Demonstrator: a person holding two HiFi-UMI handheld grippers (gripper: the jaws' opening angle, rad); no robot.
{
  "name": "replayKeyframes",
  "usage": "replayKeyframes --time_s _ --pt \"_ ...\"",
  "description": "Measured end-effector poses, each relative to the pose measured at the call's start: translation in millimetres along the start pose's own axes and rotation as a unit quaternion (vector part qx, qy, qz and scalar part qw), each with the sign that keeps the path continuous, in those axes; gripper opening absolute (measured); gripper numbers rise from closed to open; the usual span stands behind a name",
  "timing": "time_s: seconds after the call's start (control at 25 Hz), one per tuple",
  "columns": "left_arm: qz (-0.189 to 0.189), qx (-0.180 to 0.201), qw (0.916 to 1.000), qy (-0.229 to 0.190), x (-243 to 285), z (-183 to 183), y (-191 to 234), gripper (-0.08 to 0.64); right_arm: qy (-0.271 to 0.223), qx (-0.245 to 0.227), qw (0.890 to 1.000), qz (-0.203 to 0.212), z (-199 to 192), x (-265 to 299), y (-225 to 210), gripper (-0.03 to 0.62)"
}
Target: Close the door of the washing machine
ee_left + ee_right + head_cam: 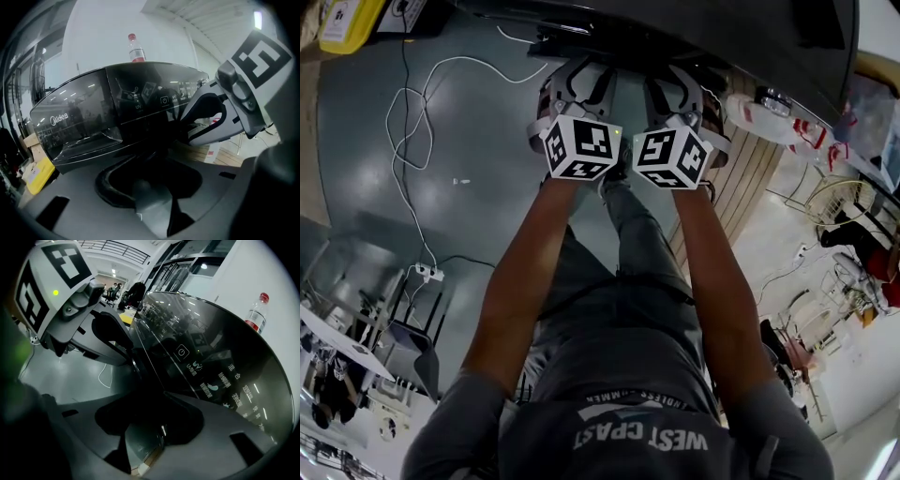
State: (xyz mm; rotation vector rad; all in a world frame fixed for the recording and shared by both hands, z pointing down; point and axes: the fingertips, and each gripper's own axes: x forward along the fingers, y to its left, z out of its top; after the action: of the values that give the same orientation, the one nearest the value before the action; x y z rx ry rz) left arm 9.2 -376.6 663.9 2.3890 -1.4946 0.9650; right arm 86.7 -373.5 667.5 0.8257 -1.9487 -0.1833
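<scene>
Three cameras, all crowded on the washing machine [703, 42].
Head view looks steeply down over both arms, machine along the frame top. Each tool view sits low and close, facing the dark panel [140, 101]. They share the panel and the bottle [135, 48]. The left tool view has the right tool [187, 123] at right, and the right tool view has the left tool [129, 352] at upper left.

One washing machine [89, 126], one bottle [136, 49], one power strip [428, 273], and two grippers: left gripper [578, 77], right gripper [677, 89].

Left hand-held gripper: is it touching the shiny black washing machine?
Cannot tell. In the left gripper view the left hand-held gripper points at the shiny black washing machine, but its dark tips merge with the dark front; no gap shows.
</scene>
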Motion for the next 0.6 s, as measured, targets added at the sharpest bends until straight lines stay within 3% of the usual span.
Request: replayKeyframes --time_s 0.32,0.52,0.6 --pt "0.009 -0.016 0.9998 0.005 4.7 2.3 1.6 0.164 0.013 0.023 1.0 -0.012 -0.3 3.2 -4.3 0.192" --pt "-0.01 -0.013 0.9998 0.012 2.2 0.5 2.7 0.161 0.031 0.024 0.999 0.015 -0.8 4.2 -2.2 0.186" --pt "-0.019 -0.014 0.9997 0.007 -3.8 4.6 3.0 0.114 0.035 0.027 0.998 0.034 0.7 1.6 -1.9 0.173"
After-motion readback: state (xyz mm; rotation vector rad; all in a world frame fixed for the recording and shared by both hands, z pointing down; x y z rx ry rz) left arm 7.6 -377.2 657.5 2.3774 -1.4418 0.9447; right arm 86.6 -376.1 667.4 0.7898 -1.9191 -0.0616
